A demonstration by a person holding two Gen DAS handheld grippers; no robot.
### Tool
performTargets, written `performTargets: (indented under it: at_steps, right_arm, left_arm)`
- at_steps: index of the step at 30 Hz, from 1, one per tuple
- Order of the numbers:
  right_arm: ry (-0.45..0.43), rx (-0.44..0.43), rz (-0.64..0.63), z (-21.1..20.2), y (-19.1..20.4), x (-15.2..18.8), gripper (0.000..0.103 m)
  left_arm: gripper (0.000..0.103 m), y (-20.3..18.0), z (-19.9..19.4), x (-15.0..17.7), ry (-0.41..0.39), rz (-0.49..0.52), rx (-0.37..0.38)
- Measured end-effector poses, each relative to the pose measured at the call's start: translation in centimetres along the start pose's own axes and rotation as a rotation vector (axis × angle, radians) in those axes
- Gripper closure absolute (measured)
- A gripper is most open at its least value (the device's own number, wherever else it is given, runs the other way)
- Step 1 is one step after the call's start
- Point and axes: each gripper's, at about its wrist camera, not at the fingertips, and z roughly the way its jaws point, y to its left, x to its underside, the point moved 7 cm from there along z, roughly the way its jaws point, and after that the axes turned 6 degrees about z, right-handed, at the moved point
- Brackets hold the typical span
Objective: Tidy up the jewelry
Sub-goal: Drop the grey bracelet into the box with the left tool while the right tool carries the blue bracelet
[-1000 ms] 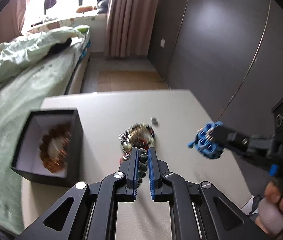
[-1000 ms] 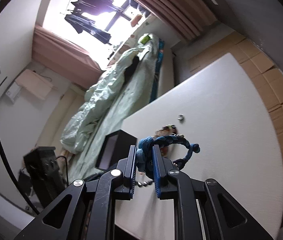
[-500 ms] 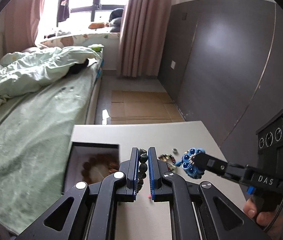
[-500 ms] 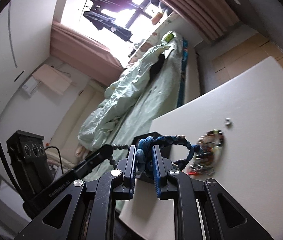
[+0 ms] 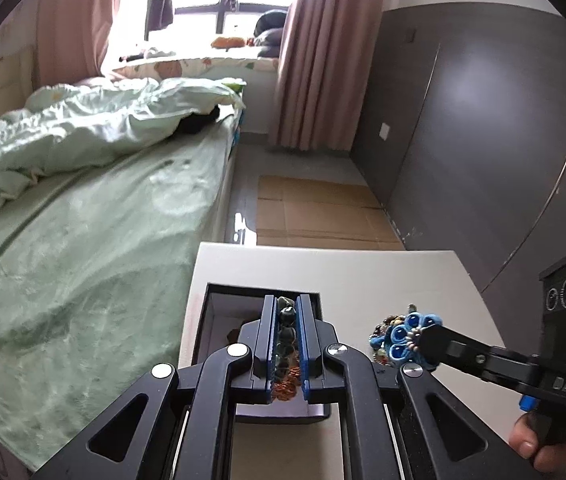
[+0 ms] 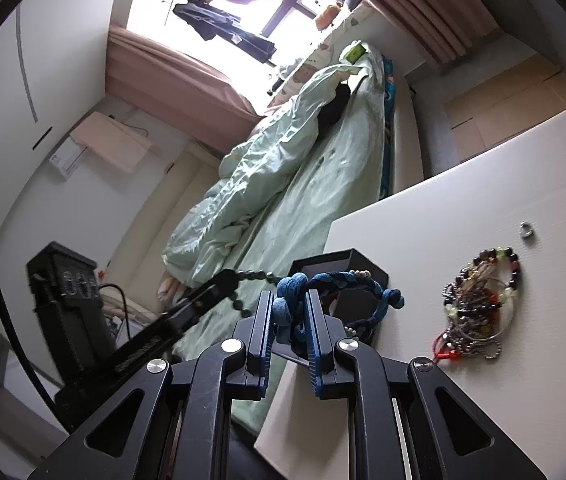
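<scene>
Surface [image 6: 503,208]: white, under both your grippers.
Box [image 5: 219,312]: black, open, directly below your left jaws.
Pile [image 6: 479,304]: tangled jewelry, right of your right jaws.
Left gripper [image 5: 287,316]: jaws pinching a dark bead strand [image 5: 286,332].
Right gripper [image 6: 291,308]: jaws pinching a blue bracelet [image 6: 347,280].

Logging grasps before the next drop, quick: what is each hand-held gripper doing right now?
Left hand-held gripper: closed on the dark bead bracelet, over the black box.
Right hand-held gripper: closed on the blue braided bracelet.
</scene>
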Motion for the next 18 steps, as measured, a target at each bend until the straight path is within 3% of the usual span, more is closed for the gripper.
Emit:
performTargets:
  at_steps: [7,18]
  right_arm:
    - [0.022,0.013,-0.001,1.4,0.1,-0.2,0.086]
    - [0.060,-0.021,-0.018,4.2,1.6,0.3,0.086]
  left_arm:
    - [0.092,1.4,2.5,0.7,0.066,-0.067,0.081]
    - [0.091,5.1,1.2,2.2,0.052,-0.145,0.064]
